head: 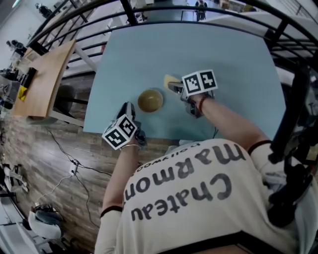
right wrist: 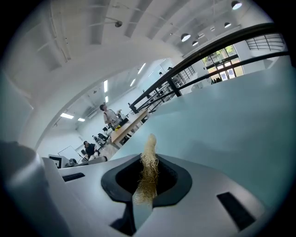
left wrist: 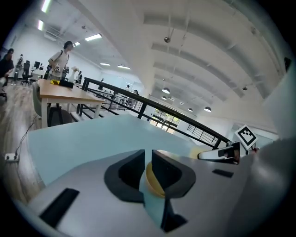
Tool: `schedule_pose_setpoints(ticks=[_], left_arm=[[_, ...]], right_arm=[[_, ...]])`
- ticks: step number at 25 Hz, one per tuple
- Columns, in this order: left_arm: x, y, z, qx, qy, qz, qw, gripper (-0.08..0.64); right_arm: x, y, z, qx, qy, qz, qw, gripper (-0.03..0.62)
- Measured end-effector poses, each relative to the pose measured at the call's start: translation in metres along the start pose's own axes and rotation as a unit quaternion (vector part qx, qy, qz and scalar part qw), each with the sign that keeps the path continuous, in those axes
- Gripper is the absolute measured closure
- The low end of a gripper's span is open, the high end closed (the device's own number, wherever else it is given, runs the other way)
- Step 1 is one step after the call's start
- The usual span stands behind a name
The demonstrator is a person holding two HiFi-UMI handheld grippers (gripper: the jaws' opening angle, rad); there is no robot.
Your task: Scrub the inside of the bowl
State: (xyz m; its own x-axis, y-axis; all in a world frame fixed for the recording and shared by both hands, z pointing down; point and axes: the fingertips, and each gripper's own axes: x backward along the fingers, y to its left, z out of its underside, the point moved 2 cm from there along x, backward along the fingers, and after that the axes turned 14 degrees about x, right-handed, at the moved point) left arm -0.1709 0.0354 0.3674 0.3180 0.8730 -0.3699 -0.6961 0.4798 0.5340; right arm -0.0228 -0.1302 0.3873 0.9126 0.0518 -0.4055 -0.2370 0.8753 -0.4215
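A yellow-brown bowl [head: 150,100] stands upright on the pale blue table [head: 149,54], near its front edge. My left gripper [head: 130,107] is just left of the bowl, at the table's front edge. In the left gripper view its jaws [left wrist: 148,159] stand a narrow gap apart, and the bowl [left wrist: 155,184] shows through the gap beyond them, not pinched. My right gripper [head: 175,87] hovers just right of the bowl, shut on a pale fibrous scrubber [head: 171,80]. In the right gripper view the scrubber [right wrist: 149,146] sticks up out of the closed jaws [right wrist: 148,176].
A wooden table [head: 44,74] stands to the left across a wood floor with cables [head: 69,163]. A black railing [head: 149,10] runs behind the blue table. People stand far off by a desk [left wrist: 60,58].
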Motion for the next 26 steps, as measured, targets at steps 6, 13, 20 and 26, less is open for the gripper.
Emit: schedule_pose_setpoints(ticks=[6,13,20,26], left_arm=[[0.007,0.003,-0.002,0.011,-0.005,0.003,0.9999,0.528],[0.013,0.015,-0.008,0.002,-0.013,-0.012,0.9998,0.537],[0.017,0.009,-0.008,0.002,-0.018,-0.007,0.9998,0.538],[0.018,0.017,-0.016,0.005,-0.020,-0.007,0.9998,0.537]], right_arm=[[0.000,0.006,0.000,0.010,0.008,0.005,1.000,0.532],[-0.005,0.004,0.012,0.015,0.029,0.026,0.999,0.532],[0.000,0.002,0.011,0.012,0.029,0.031,0.999,0.532],[-0.006,0.007,0.007,0.018,0.030,0.033,0.999,0.532]])
